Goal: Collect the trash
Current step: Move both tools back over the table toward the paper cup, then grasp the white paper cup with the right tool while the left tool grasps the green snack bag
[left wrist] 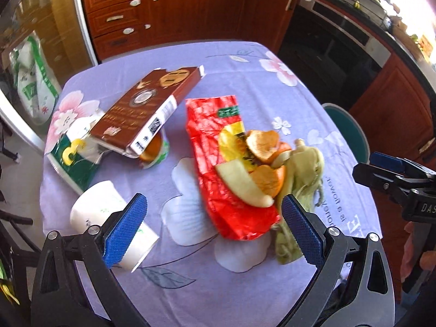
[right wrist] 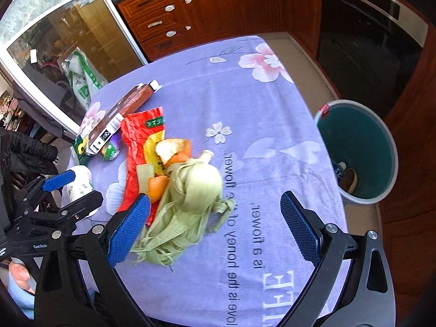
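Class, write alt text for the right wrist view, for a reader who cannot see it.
An open right gripper hovers over corn husks and orange peels by a red wrapper on a purple tablecloth. A bin stands beside the table.

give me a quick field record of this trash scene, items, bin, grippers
surface: table under a purple floral cloth
trash: red bag, orange peels, corn husks, brown box, paper cup
bin: teal bin on the floor beside the table
left gripper: open, empty
right gripper: open, over the husks
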Available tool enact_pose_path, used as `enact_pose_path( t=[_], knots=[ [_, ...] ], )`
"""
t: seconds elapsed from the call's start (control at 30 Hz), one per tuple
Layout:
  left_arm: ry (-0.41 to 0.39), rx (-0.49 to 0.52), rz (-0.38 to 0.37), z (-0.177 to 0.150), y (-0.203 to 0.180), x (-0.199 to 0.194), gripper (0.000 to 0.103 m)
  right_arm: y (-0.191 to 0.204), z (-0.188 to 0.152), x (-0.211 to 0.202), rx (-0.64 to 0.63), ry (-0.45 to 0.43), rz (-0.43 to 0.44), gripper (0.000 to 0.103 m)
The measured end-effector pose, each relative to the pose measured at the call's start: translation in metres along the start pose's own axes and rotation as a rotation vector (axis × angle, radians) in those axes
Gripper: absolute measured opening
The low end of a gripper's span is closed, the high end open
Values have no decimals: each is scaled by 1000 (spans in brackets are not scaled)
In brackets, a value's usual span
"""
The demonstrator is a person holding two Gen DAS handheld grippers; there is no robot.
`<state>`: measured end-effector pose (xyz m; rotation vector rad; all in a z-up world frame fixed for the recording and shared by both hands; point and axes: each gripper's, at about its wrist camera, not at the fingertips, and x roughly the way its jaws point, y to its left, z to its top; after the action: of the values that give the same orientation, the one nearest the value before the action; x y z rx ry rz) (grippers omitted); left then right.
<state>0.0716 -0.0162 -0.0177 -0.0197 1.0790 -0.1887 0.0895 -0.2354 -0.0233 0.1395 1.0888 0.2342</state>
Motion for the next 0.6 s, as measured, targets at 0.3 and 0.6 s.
enact_pose_path(
  t=[0.3,0.6],
  knots=[
    [-27,-161,64,-22,76,-7,99,80,9,27,-147,57,53,92],
    [-51,-220,46,-48,144,-16,99,166,7,75,-299,187,141,92]
  ],
)
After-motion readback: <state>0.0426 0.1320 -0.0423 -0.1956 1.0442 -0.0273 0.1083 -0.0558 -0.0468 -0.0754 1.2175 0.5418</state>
